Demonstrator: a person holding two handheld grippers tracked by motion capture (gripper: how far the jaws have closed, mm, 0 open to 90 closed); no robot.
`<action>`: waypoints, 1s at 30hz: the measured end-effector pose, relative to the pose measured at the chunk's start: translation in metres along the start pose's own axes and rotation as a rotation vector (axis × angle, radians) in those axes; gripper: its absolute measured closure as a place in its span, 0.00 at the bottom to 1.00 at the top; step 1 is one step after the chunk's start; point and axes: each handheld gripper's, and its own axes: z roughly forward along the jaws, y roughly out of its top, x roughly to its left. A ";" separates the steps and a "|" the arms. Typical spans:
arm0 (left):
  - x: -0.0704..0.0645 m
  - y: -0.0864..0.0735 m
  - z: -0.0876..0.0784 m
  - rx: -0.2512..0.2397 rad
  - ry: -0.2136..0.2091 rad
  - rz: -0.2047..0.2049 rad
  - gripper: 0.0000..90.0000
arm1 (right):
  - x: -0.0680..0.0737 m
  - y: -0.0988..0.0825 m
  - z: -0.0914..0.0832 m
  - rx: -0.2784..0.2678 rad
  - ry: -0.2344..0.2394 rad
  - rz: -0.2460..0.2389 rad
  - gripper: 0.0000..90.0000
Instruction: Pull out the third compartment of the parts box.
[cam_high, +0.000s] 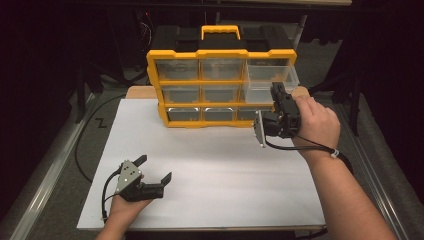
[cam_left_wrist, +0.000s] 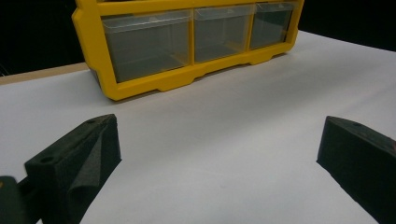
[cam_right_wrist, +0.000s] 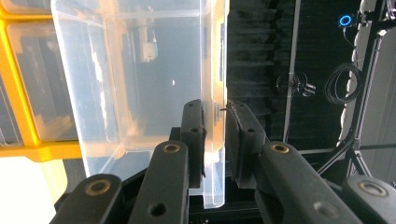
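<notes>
A yellow organiser (cam_high: 200, 52) with clear drawers stands at the back of the white table. In its right column, the top drawer (cam_high: 272, 72) sticks out. The drawer below it (cam_high: 256, 93) looks pulled out too. My right gripper (cam_high: 276, 92) is at the front of these drawers. In the right gripper view it (cam_right_wrist: 215, 123) is shut on the thin front wall of a clear drawer (cam_right_wrist: 140, 84), with one finger (cam_right_wrist: 192, 135) inside and one outside. My left gripper (cam_high: 156, 168) rests low at the near left of the table, open and empty (cam_left_wrist: 219, 154). It points at the organiser's bottom row (cam_left_wrist: 149, 44).
The white tabletop (cam_high: 210, 170) spreads between the two hands. A black carry case with a yellow handle (cam_high: 220, 31) sits behind the organiser. A black cable (cam_high: 82, 145) loops off the table's left side. Stands and coiled cables (cam_right_wrist: 343, 84) hang in the dark background.
</notes>
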 end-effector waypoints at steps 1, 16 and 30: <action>0.000 0.000 0.000 0.001 -0.001 0.001 0.01 | 0.001 0.000 0.000 0.003 -0.004 0.014 0.89; -0.002 0.000 -0.001 0.000 -0.006 0.002 0.01 | -0.001 0.001 0.003 0.010 0.008 0.021 0.88; -0.001 0.000 -0.001 0.002 -0.002 0.000 0.01 | -0.003 0.002 -0.002 0.000 0.021 0.030 0.77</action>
